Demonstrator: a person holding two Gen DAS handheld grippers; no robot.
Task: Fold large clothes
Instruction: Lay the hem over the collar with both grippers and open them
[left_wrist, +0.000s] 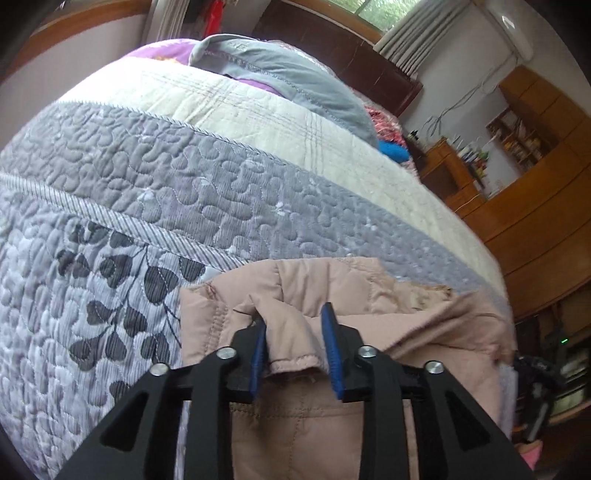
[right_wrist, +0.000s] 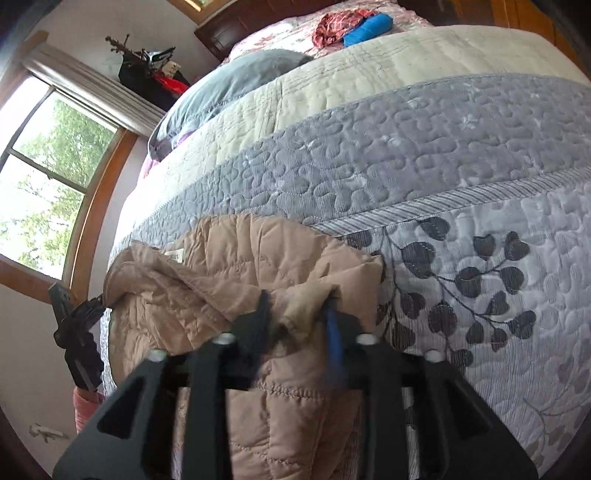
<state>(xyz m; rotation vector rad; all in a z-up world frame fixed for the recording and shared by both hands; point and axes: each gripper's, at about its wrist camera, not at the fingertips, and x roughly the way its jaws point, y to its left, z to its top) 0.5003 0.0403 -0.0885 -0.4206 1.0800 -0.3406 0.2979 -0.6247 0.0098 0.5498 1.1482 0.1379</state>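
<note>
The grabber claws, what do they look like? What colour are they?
Both look alike. The left gripper has a black frame with angular arms and triangle-shaped holes, round silver bolts at the joints, and two fingers with ridged blue pads. The right gripper has the same black frame, silver bolts and blue pads, though it looks blurrier. No cables or writing show.

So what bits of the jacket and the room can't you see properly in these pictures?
- Left wrist view: the jacket bottom is cut off by the frame edge and hidden behind the left gripper.
- Right wrist view: the right gripper is blurred, so its hold on the cloth is unclear.
- Left wrist view: items on the shelf are too small to name.
</note>
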